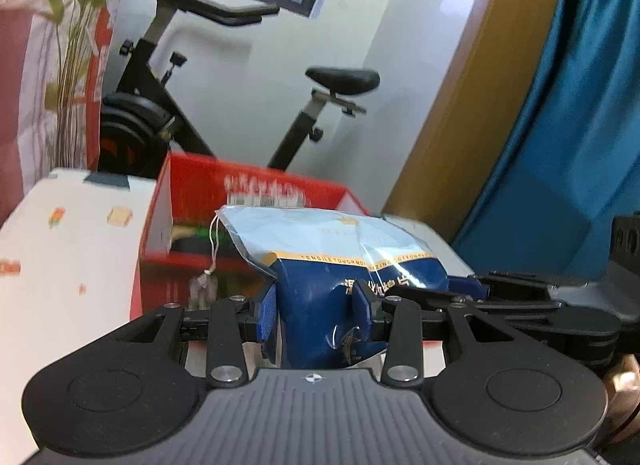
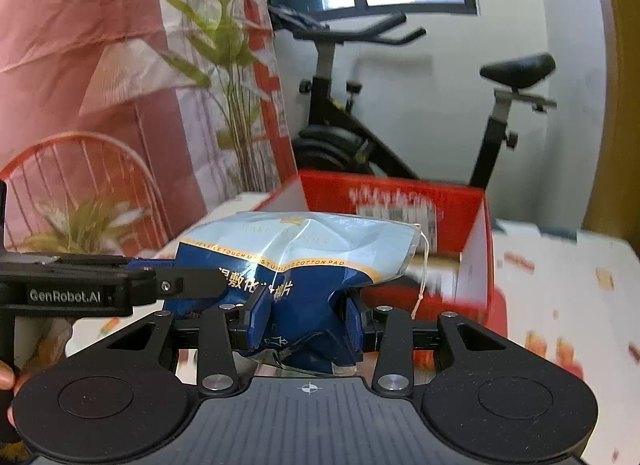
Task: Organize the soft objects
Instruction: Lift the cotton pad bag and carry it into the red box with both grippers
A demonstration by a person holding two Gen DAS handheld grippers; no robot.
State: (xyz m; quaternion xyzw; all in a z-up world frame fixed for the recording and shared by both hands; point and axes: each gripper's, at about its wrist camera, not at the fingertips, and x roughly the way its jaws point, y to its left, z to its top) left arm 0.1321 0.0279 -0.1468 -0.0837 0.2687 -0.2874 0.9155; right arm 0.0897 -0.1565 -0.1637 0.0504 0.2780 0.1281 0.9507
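Slippage is the main worry: the soft blue-and-pale-blue plastic pack of cotton pads (image 1: 340,265) is pinched only at its dark lower end by both grippers, and the glossy film, already creased between the pads, could slide out if either hold eases or if the two hands pull apart and stretch it. It hangs in the air just in front of the open red cardboard box (image 1: 256,193), level with its rim, so a drop here would probably land short of the box, on the white patterned tabletop (image 1: 72,257). A thin white drawstring (image 1: 214,241) dangles from the pack's corner toward the box and could catch on the box wall. The left gripper (image 1: 316,313) has its blue fingers (image 1: 269,311) drawn narrow, squeezing the pack's lower end from both sides. The right gripper (image 2: 306,321) is likewise narrow, clamping the same end beside it. Behind the box stands a black exercise bike (image 1: 168,105).
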